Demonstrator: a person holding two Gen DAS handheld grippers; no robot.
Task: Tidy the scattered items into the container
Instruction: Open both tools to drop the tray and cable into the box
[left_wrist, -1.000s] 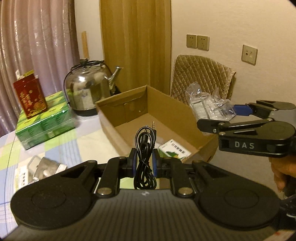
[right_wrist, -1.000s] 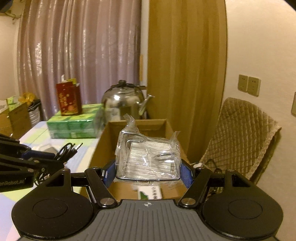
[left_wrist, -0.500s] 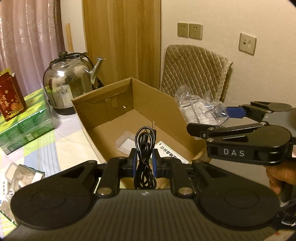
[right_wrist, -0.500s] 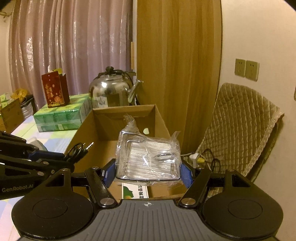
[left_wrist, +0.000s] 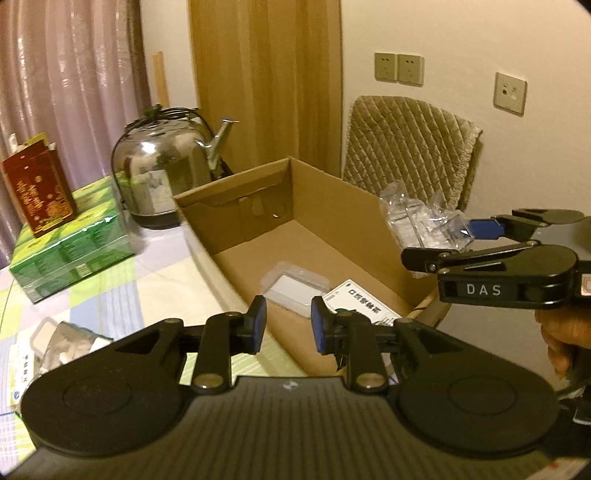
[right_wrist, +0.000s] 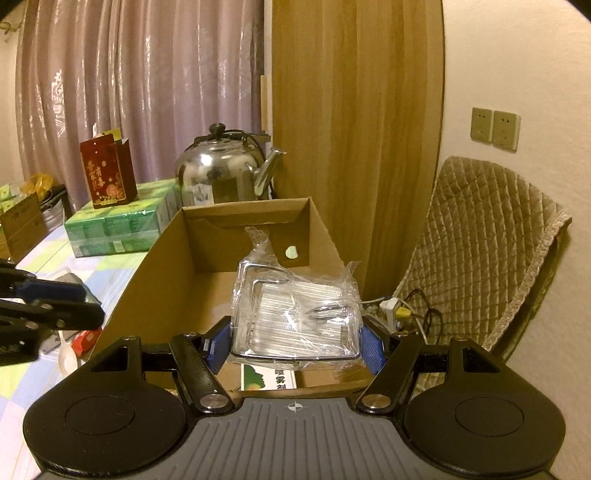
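Note:
An open cardboard box (left_wrist: 332, 206) stands on the table; it also shows in the right wrist view (right_wrist: 166, 266). Inside lie a clear plastic case (left_wrist: 295, 288) and a white medicine box (left_wrist: 360, 306). My left gripper (left_wrist: 286, 326) is open and empty over the box's near edge; the black cable is out of sight. My right gripper (right_wrist: 293, 343) is shut on a clear plastic packet of metal clips (right_wrist: 295, 314), held above the box's near end. From the left wrist view the right gripper (left_wrist: 476, 236) and its packet (left_wrist: 417, 218) hang over the box's right wall.
A steel kettle (left_wrist: 166, 166) stands behind the box. A green tissue pack (left_wrist: 70, 243) with a red carton (left_wrist: 37, 192) on it sits at the left. Small packets (left_wrist: 62, 339) lie on the checked tablecloth. A quilted chair (left_wrist: 410, 144) stands by the wall.
My left gripper opened and let go of the black cable, which is gone from view. The right gripper still holds its packet, now closer over the box.

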